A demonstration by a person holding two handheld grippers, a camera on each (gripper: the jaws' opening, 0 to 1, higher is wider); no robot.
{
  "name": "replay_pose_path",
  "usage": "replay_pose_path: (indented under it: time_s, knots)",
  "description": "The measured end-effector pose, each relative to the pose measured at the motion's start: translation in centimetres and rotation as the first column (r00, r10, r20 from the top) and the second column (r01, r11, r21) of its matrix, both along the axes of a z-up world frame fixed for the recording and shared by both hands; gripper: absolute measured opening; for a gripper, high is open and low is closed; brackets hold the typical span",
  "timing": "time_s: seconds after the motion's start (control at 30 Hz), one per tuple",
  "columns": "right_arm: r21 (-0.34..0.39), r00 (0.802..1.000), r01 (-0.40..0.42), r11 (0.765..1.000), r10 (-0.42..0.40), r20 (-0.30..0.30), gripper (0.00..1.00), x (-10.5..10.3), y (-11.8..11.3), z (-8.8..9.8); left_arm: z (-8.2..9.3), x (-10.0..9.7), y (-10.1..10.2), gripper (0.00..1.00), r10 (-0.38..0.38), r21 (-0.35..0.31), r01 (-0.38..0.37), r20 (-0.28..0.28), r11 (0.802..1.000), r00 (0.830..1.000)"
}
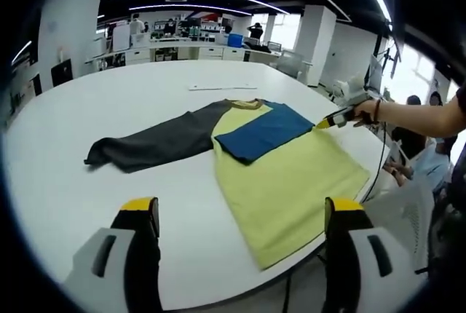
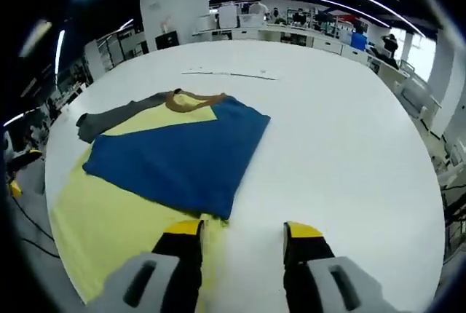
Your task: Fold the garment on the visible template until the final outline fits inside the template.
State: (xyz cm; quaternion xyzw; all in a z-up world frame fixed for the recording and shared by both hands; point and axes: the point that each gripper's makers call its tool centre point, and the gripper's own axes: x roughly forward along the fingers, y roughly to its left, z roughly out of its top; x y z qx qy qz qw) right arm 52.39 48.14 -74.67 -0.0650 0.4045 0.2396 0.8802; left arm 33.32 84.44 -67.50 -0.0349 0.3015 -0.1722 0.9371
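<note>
One sleeve folded: we see the blue sleeve (image 2: 175, 160) laid across the yellow body (image 1: 291, 182), narrowing the outline.
Grey sleeve (image 1: 153, 144): outstretched, ours next.
Left gripper (image 1: 244, 218): wide, empty.
Right gripper (image 2: 242, 236): wide, empty.

Garment (image 1: 269, 160) flat on table (image 1: 65, 182); blue sleeve apparently folded inward.

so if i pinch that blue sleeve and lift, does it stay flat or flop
Likely flops: the blue sleeve lies limp, folded over the yellow body, so it should drape from the pinch. It looks thin and light. On the smooth white table the shirt may slide if dragged.
</note>
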Motion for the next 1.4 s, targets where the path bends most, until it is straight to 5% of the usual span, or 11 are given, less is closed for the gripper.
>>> replay_pose_path:
  time_s: [0.27, 0.47, 1.0, 1.4]
  knots:
    - [0.107, 1.0, 0.015, 0.994, -0.017, 0.02, 0.87, -1.4, 0.2, 2.3, 0.8, 2.0, 2.4, 0.94, 0.062, -0.017, -0.062, 0.028, 0.998, 0.998]
    - [0.144, 1.0, 0.01, 0.99, -0.011, 0.01, 0.99, -3.0, 0.0, 3.4, 0.5, 3.3, 5.7, 0.93, 0.133, 0.009, -0.133, 0.031, 0.991, 0.991]
    - [0.176, 0.993, -0.065, 0.982, 0.046, 0.106, 1.0, -7.5, -0.5, 7.3, -1.5, 8.1, 14.0, 0.81, 0.351, 0.043, -0.353, 0.06, 0.934, 0.935]
    - [0.18, 0.962, -0.202, 0.963, 0.16, 0.222, 1.0, -10.6, 1.5, 10.5, -4.0, 10.7, 16.2, 0.71, 0.442, 0.031, -0.443, 0.034, 0.896, 0.896]
